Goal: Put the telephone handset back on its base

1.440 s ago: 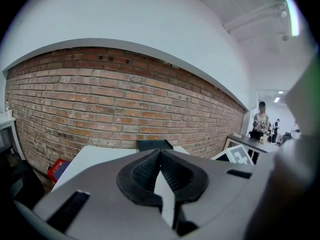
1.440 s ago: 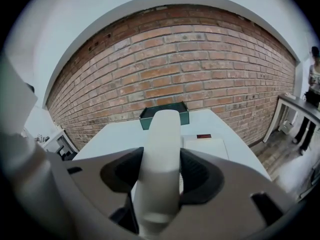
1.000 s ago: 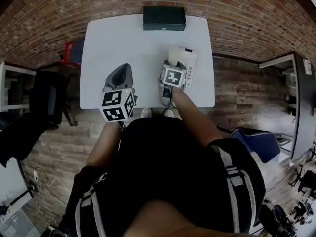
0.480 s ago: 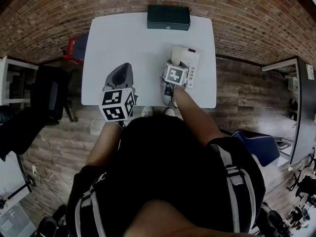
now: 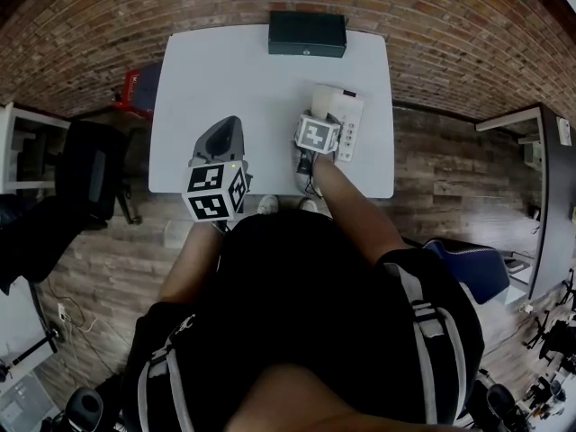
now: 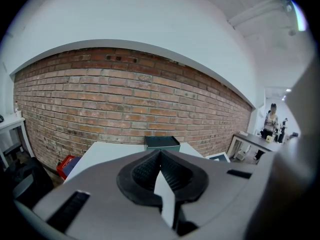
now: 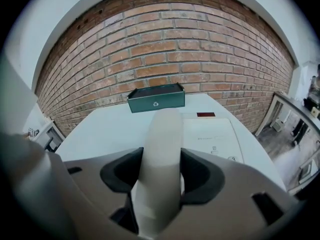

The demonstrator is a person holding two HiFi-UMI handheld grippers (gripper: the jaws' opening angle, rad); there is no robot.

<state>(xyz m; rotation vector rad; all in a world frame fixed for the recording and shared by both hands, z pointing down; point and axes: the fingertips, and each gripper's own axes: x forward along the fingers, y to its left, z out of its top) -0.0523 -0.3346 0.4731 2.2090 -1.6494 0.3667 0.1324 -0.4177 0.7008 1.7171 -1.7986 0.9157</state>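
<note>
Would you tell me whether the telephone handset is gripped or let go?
Gripped: the right gripper is shut on the handset, pads against both sides. Whether it sits on the base is unclear.

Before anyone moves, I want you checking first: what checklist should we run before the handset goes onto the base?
1. Handset gripped: ok, the right gripper is closed on it.
2. Left gripper out of the way: ok, shut, empty, left of the base.
3. Base flat on the table: ok.
4. Handset lined up with the cradle: cannot tell, the handset hides it.
5. Box clear of the base: ok, at the table's far edge.
</note>
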